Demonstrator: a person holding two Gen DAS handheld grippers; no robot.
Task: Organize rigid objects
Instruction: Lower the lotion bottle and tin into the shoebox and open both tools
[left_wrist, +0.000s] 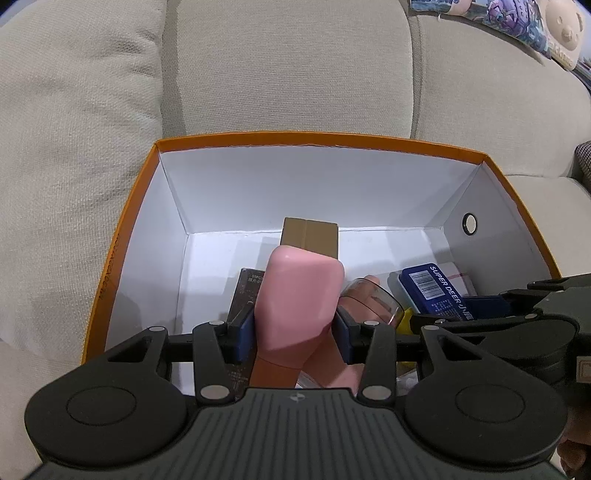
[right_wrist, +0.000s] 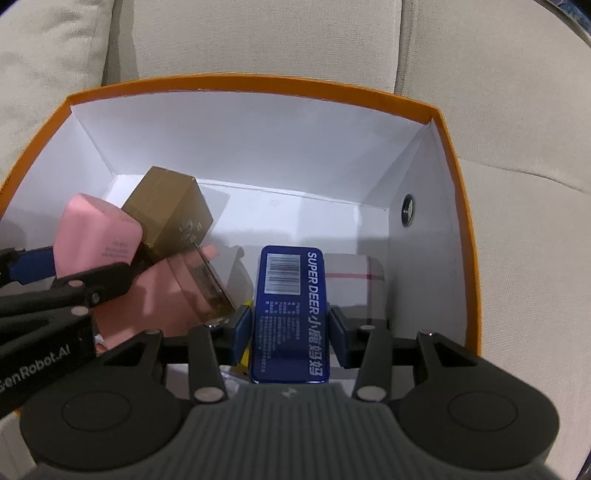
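An orange box with white inside (left_wrist: 317, 138) (right_wrist: 458, 177) sits on a beige sofa. My left gripper (left_wrist: 295, 332) is shut on a pink bottle (left_wrist: 299, 299) and holds it inside the box; it also shows in the right wrist view (right_wrist: 98, 236). Behind it stands a gold-brown box (left_wrist: 310, 234) (right_wrist: 173, 214). My right gripper (right_wrist: 290, 332) has its blue pads on both sides of a blue "SUPER DEER" tin (right_wrist: 290, 306) (left_wrist: 436, 291), a small gap showing on the right. A clear-capped pink bottle (right_wrist: 184, 284) (left_wrist: 369, 299) lies between them.
A dark flat packet (left_wrist: 245, 291) lies at the left of the box floor. A white packet with red lines (right_wrist: 354, 277) lies under the tin. Something yellow (left_wrist: 406, 319) shows beside it. Sofa cushions (left_wrist: 258, 66) surround the box; a printed pillow (left_wrist: 517, 26) is far right.
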